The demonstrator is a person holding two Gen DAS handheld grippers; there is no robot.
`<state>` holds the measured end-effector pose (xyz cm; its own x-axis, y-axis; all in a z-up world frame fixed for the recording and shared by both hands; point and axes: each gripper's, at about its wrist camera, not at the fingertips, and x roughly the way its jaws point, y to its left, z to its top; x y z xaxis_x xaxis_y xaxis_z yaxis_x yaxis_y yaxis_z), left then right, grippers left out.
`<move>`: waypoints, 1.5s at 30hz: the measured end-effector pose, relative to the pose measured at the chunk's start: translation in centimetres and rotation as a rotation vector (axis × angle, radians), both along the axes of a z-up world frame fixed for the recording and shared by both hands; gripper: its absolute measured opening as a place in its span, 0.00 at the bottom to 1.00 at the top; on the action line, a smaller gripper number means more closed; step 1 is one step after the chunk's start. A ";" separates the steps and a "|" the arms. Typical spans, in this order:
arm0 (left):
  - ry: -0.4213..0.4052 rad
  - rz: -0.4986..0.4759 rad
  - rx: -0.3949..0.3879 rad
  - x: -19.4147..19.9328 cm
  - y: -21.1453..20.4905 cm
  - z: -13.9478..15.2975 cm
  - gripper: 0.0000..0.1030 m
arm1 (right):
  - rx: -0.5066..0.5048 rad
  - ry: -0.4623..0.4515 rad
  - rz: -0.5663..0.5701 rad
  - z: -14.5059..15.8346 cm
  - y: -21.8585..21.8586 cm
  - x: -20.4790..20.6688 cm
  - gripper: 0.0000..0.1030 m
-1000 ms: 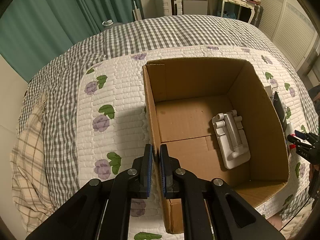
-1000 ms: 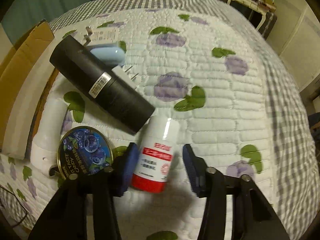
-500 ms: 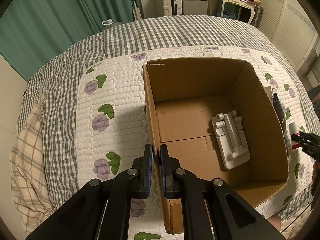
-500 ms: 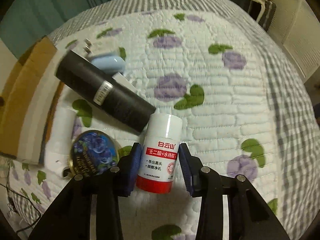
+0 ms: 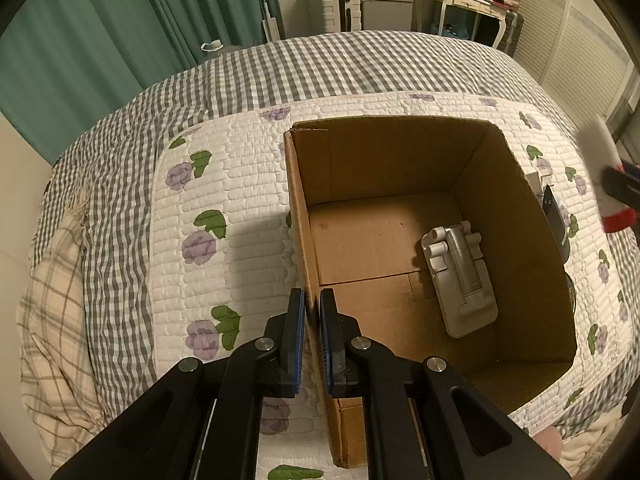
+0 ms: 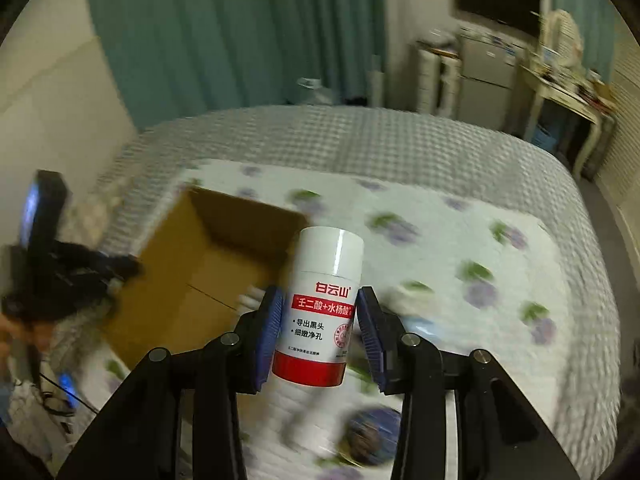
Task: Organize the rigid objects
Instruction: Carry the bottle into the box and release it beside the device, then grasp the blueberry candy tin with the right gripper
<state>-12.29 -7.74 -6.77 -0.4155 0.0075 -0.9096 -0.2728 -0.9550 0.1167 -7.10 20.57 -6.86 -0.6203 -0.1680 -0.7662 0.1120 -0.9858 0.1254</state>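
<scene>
A flower-quilted bed (image 5: 224,184) carries an open cardboard box (image 5: 496,184), and a grey-white hinged bracket (image 5: 460,276) lies flat on the box floor toward its right wall. The left gripper (image 5: 312,312) has its blue pads closed tight on the box's left wall, the cardboard edge pinched between them. The right gripper (image 6: 318,326) holds a white bottle (image 6: 322,308) in the air above the bed, right of the box; the bottle is a plain cylinder with a white cap, red Chinese lettering and a red base band, upright between the pads, which press its label on both sides, parted only by the bottle's width.
</scene>
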 end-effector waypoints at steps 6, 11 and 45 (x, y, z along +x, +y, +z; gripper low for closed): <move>-0.001 -0.005 0.006 -0.1 -0.1 0.0 0.06 | -0.040 -0.051 0.096 -2.7 -6.2 -2.8 0.37; 0.002 -0.010 0.013 0.0 -0.2 0.0 0.06 | -0.025 -0.118 0.093 -6.8 -9.0 -3.7 0.37; -0.001 0.005 0.013 0.1 0.0 0.1 0.07 | 0.200 -0.044 -0.188 -3.5 4.8 5.4 0.90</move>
